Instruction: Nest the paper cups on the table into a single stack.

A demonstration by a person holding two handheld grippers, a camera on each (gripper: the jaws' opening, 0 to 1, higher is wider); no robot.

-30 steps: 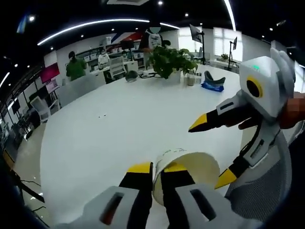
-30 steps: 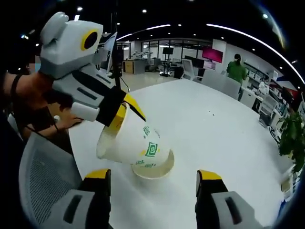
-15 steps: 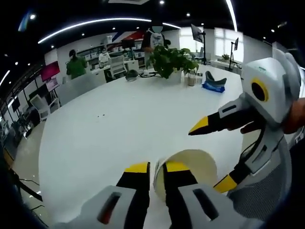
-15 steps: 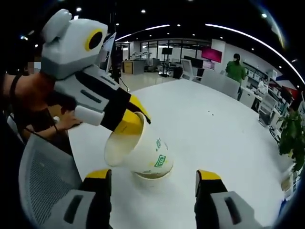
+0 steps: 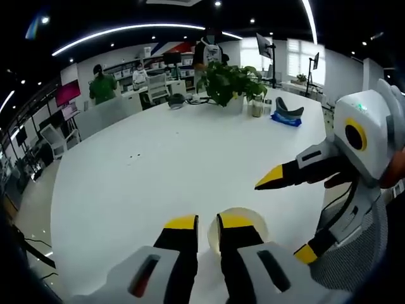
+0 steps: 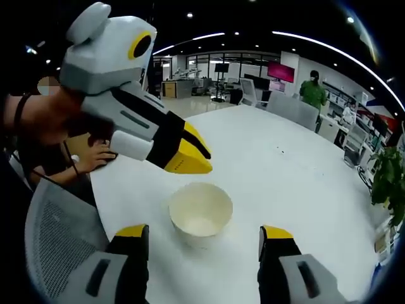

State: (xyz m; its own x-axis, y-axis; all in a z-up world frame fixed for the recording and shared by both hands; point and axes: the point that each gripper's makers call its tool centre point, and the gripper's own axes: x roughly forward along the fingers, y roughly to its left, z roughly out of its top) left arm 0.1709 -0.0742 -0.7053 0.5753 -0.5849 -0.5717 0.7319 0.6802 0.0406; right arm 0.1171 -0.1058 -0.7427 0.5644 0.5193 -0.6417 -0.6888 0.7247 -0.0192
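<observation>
Open-plan office space surrounds our work area: ceiling light strips, desks, monitors and a person in green (image 5: 101, 88) at the far side. We work on a large white table (image 5: 158, 164), whose surface is bare near the task zone.

Task status: the cup stack (image 6: 200, 214) stands upright on the table, mouth up, directly ahead of the right gripper (image 6: 201, 244) and between its two jaws, which are spread wide and touch nothing. In the left gripper view the same stack sits just beyond the left gripper (image 5: 207, 223), behind its yellow tips. We judge that nesting is done for the cups near us; how many cups the stack holds cannot be read from above. We see no loose cup elsewhere on the table, so little or nothing appears to remain.

Left gripper state: its jaws stand close together with only a narrow gap and nothing between them. In the right gripper view it hovers above and to the left of the stack, apart from the rim.

Surroundings, in descending size: a grey mesh chair back (image 6: 60, 234) near the table edge; a potted plant (image 5: 228, 79) at the far side; a blue object (image 5: 285, 114) beside it. None obstructs the stack.
</observation>
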